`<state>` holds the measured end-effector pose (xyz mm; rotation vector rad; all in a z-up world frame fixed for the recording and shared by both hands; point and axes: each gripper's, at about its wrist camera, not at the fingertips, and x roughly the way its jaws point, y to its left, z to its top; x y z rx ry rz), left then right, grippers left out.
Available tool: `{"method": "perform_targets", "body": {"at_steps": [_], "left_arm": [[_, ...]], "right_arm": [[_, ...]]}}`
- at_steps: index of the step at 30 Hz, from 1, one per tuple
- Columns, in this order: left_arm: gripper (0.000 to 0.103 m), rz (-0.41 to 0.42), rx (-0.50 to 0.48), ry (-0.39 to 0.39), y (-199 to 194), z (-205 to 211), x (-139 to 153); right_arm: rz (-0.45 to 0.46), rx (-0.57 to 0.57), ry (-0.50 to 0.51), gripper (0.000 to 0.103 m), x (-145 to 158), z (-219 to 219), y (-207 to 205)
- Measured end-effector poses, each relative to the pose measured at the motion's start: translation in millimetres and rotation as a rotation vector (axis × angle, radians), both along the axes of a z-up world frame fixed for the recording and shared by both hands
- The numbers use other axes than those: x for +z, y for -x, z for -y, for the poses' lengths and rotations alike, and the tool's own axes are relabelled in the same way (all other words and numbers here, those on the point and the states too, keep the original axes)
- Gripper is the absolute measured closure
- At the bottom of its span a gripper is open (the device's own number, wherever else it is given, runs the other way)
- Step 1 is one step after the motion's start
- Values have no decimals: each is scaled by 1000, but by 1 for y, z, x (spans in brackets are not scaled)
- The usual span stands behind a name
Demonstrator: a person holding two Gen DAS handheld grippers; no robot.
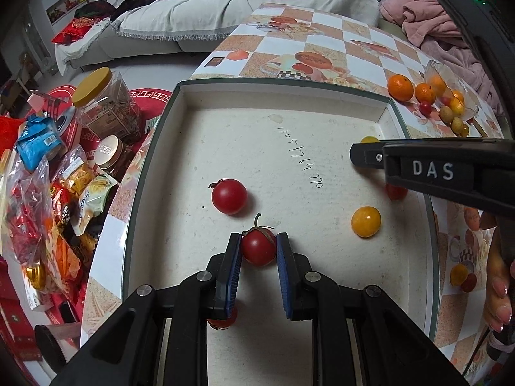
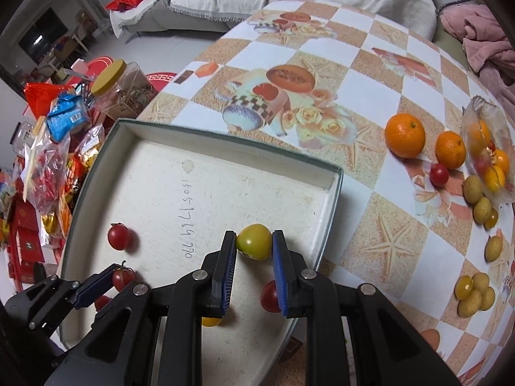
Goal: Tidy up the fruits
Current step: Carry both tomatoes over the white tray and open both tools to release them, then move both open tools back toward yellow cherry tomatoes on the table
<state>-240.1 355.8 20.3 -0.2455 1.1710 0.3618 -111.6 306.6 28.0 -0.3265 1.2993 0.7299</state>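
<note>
Both grippers were clamped on fruit over the box (image 2: 206,173): left gripper (image 1: 259,244) on a red tomato (image 1: 258,247), right gripper (image 2: 254,241) on a yellow-green tomato (image 2: 253,241), probably unripe; gentle lowering before letting go would stop rolling.

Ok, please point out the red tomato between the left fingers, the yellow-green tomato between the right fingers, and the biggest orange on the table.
red tomato (image 1: 258,247): left wrist view, middle of its skin.
yellow-green tomato (image 2: 253,241): right wrist view, its front face.
biggest orange (image 2: 405,135): right wrist view, its centre.
</note>
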Motion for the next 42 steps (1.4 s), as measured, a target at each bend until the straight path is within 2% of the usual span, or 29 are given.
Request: {"method": "perform_targets", "body": {"at_steps": [3, 5, 9, 14, 15, 18, 20, 21, 22, 23, 25, 28, 34, 42], "left_arm": [[80, -5, -3, -9, -1, 1, 0], [79, -8, -4, -16, -1, 2, -1], [79, -12, -2, -24, -1, 3, 0], [79, -14, -6, -27, -1, 4, 0], [79, -15, -8, -28, -1, 4, 0], [79, -18, -13, -28, 0, 4, 0], [78, -21, -14, -33, 0, 4, 0], [58, -24, -13, -39, 0, 5, 0], [27, -18, -9, -46, 1, 5, 2], [22, 6, -2, -61, 3, 5, 5], [22, 35, -8, -74, 5, 6, 10], [22, 0, -18, -79, 2, 8, 6], [22, -10, -44, -96, -1, 19, 11], [22, 22, -159, -111, -14, 62, 33]], "right_arm": [[8, 17, 6, 78, -1, -1, 2], [10, 38, 11, 73, -1, -4, 4], [7, 37, -13, 52, 3, -6, 5], [4, 1, -68, 41, 15, 1, 2], [8, -10, -78, 33, 19, 4, 1], [3, -35, -117, 30, 29, 12, -2], [9, -49, -129, 23, 35, 17, -3], [10, -56, -137, 22, 38, 20, -4], [8, -61, -141, 22, 40, 23, -5], [6, -66, -145, 22, 42, 26, -5], [6, -80, -151, 22, 45, 34, -5], [6, -106, -152, 21, 47, 49, -4], [3, -173, -129, 20, 47, 91, -1], [-21, -314, -43, 20, 37, 183, 11]]}}
